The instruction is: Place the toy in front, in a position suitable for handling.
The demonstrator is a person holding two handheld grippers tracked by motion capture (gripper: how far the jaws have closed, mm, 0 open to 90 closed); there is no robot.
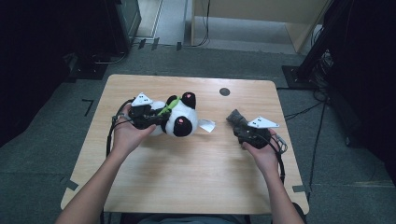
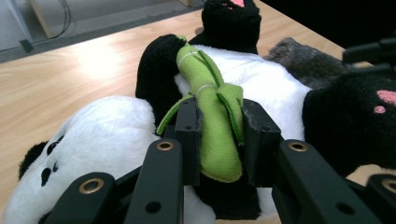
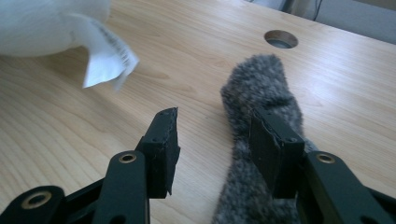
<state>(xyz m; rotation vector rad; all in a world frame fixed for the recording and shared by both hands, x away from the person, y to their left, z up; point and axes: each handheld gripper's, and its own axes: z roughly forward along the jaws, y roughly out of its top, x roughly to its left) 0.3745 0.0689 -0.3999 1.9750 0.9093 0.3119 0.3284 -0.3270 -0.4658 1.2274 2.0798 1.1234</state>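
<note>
Left gripper (image 2: 217, 135) clamped on green bamboo (image 2: 212, 116), right gripper (image 3: 215, 140) apart, wooden table (image 1: 187, 172).

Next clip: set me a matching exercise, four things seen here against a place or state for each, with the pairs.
Things:
1. green felt piece
2. grey fuzzy cloth
3. white tag
4. round hole

Place or state:
A. set into the table top
B. clamped by the left gripper
C. under the right gripper, jaws apart
D. hanging off the panda toy

Pairs: 1-B, 2-C, 3-D, 4-A
</note>
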